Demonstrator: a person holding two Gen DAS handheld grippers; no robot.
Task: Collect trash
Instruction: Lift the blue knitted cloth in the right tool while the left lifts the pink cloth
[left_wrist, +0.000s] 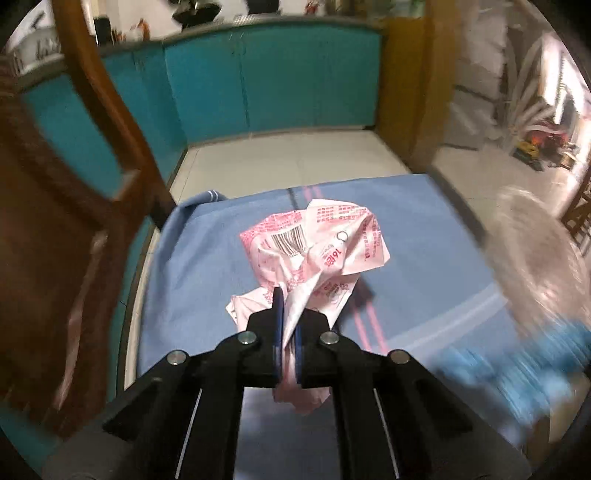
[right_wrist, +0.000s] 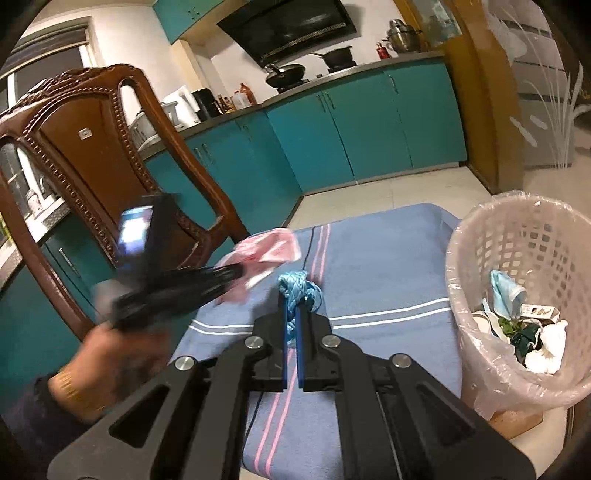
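Over the blue-clothed table, the left gripper has its jaws clamped on a crumpled pink wrapper. From the right wrist, the right gripper pinches a blue rope tangle near the lined bin holding trash.

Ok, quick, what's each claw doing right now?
Left claw: closed on the pink wrapper.
Right claw: closed on the blue rope bundle.

Bench cloth lies bare between the centre and the waste basket at right. A wooden chair blocks the left edge. The basket mouth is unobstructed from above.
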